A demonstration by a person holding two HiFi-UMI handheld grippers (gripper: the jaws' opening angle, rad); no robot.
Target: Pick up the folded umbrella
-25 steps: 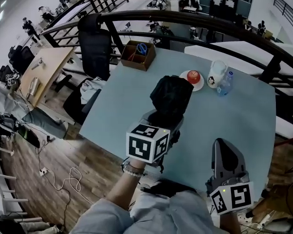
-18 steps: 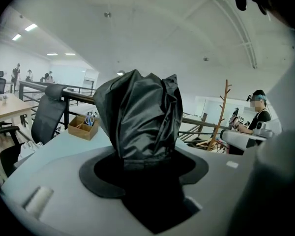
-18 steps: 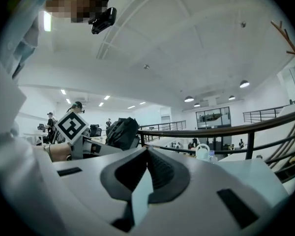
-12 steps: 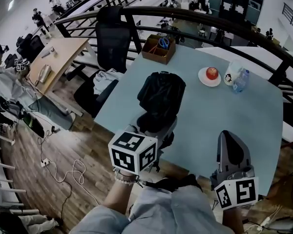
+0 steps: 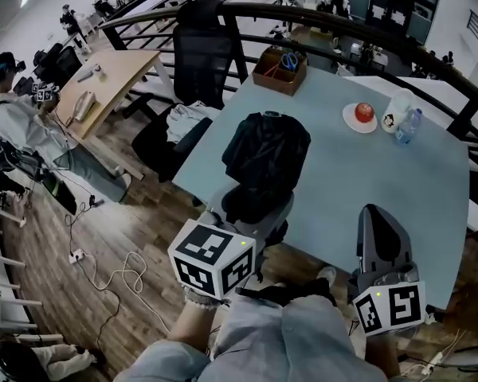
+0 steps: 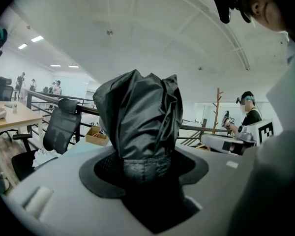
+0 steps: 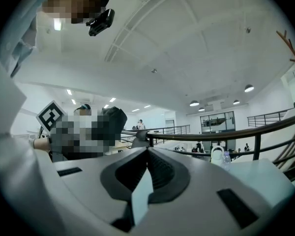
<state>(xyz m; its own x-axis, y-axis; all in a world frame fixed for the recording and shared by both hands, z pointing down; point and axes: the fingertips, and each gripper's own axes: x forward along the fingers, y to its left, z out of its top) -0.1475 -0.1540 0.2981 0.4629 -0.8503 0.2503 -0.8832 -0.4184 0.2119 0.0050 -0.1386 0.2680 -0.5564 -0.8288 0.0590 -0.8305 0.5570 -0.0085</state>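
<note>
The pick-up looks done: the left tongs clamp one end of the folded black umbrella, raised above the bench, while the right tongs are closed, empty.

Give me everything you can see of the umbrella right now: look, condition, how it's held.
The umbrella is folded: a short bundle of black, shiny, crinkled fabric, loosely bunched, with a woven-looking band near its lower end. The left gripper is shut on that lower end; nothing else touches it. In the left gripper view it rises from the jaws against the ceiling, so it points upward. In the head view it sits over the table's near-left edge. No handle or strap shows.
</note>
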